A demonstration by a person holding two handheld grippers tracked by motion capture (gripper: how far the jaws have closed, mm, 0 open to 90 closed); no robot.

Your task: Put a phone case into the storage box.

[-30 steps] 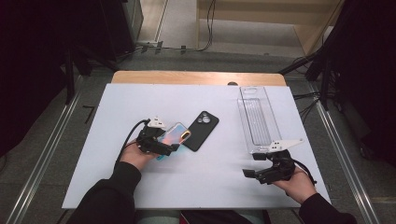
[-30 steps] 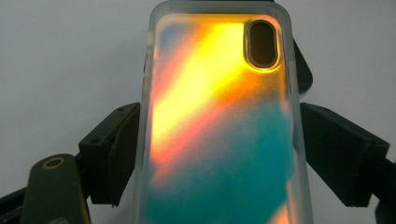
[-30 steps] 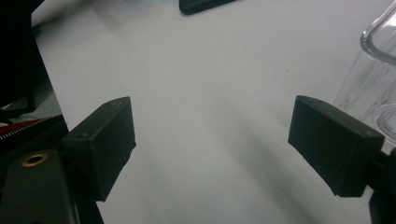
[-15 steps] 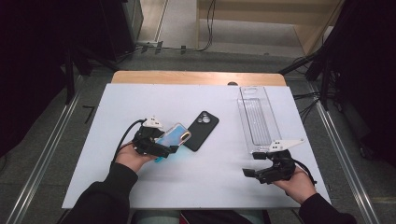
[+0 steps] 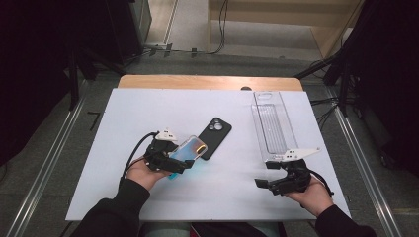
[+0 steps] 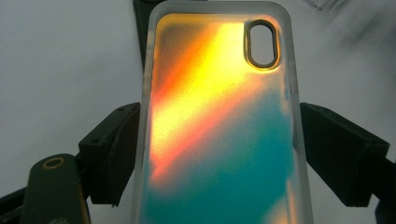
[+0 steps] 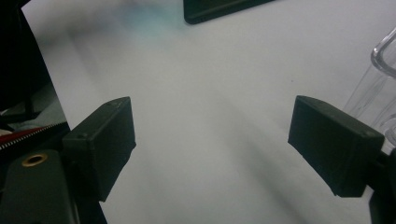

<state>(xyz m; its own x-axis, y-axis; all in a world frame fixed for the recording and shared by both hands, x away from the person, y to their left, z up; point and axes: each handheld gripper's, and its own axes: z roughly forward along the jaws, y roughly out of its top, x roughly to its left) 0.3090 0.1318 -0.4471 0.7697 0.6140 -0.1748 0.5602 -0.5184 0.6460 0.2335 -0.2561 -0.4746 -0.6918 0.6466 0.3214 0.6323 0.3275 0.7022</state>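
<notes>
An iridescent orange-to-teal phone case (image 5: 188,150) is held just above the white table (image 5: 148,108). My left gripper (image 5: 174,161) is shut on its long edges. In the left gripper view the case (image 6: 219,93) stands between both black jaws, with its camera cut-out at the far end. A black phone (image 5: 215,137) lies camera side up just beyond the case's far end. Near the front right of the table, my right gripper (image 5: 264,184) is open. Its jaws (image 7: 212,144) stand wide apart over bare table.
A long clear plastic tray (image 5: 273,123) lies at the back right, reaching toward the right gripper; its corner (image 7: 385,70) shows in the right gripper view. A wooden strip (image 5: 207,82) borders the table's far edge. Dark stands and cables surround the table.
The left gripper and the phone case have shifted slightly toward the person, away from the black phone. The right gripper has kept still.
</notes>
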